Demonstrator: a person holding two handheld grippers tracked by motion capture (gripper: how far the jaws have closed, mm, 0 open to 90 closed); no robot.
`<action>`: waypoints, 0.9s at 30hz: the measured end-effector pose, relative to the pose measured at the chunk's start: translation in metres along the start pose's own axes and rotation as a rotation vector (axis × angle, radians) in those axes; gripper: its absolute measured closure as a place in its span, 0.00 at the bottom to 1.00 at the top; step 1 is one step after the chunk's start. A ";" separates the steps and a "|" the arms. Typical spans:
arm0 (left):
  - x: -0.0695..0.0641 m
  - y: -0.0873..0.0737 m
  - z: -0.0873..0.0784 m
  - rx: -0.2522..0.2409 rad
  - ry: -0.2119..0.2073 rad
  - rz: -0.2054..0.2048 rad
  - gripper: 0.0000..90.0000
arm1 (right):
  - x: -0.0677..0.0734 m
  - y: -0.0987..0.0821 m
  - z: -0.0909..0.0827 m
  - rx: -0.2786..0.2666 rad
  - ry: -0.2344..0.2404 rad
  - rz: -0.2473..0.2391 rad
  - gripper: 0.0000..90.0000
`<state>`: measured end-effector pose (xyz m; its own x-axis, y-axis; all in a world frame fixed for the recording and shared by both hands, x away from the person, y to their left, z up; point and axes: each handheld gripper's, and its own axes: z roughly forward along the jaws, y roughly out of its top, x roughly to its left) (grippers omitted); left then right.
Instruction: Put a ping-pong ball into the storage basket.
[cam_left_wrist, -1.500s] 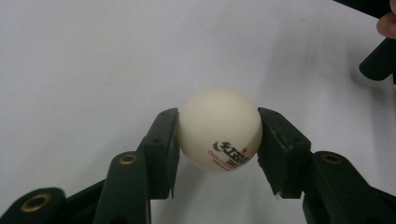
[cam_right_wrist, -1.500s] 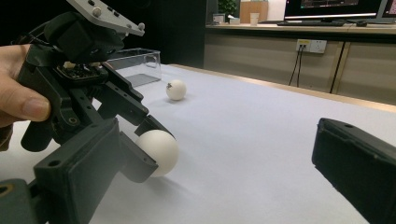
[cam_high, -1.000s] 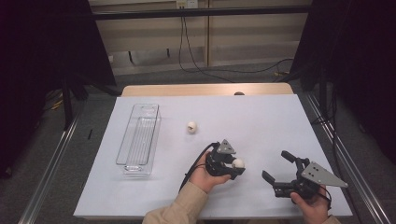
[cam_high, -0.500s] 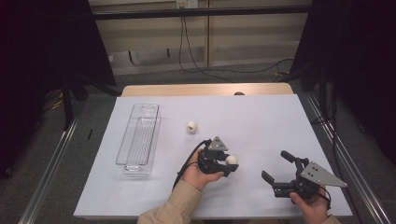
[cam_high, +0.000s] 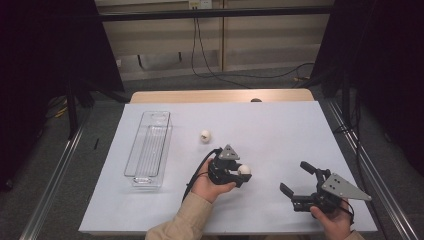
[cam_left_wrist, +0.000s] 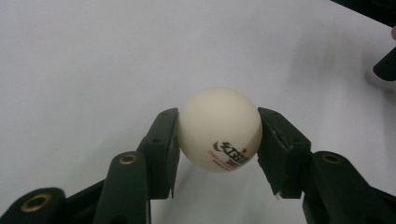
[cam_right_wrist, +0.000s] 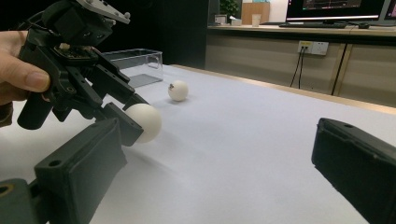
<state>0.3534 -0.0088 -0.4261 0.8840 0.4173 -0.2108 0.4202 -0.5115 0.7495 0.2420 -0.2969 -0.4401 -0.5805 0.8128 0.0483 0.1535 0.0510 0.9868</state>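
A white ping-pong ball (cam_left_wrist: 219, 128) with black and red print sits clamped between the two black jaws of my left gripper (cam_left_wrist: 219, 140). In the high view that ball (cam_high: 244, 170) is just off the white table sheet near the middle front, with my left gripper (cam_high: 243, 173) shut on it. The right gripper view shows the same held ball (cam_right_wrist: 144, 122) with its shadow under it. A second white ball (cam_high: 205, 135) (cam_right_wrist: 178, 90) lies loose on the sheet further back. My right gripper (cam_high: 294, 176) (cam_right_wrist: 219, 163) rests at the front right, open and with nothing between its jaws.
A clear, long plastic tray (cam_high: 131, 155) (cam_right_wrist: 135, 65) stands at the left of the white sheet (cam_high: 280, 130). A wooden table edge (cam_high: 220, 96) runs along the back. Metal frame rails flank both sides, and cables hang behind.
My left gripper has turned a little, its grey top plate swinging left, while the ball stays clamped in it. The right gripper and the loose ball have not moved.
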 end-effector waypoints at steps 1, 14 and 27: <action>0.000 0.000 0.000 0.002 0.002 0.000 0.57 | 0.000 0.000 0.000 -0.001 0.000 0.000 0.02; 0.005 0.000 -0.010 -0.001 0.014 -0.001 0.57 | 0.000 -0.001 0.001 -0.001 -0.009 -0.010 0.01; 0.007 0.000 -0.014 0.002 0.025 -0.004 0.57 | 0.001 0.000 0.002 -0.004 -0.007 -0.005 0.01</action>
<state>0.3569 0.0053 -0.4190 0.8770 0.4377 -0.1981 0.4241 -0.5116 0.7473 0.2429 -0.2953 -0.4408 -0.5755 0.8167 0.0420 0.1469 0.0527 0.9877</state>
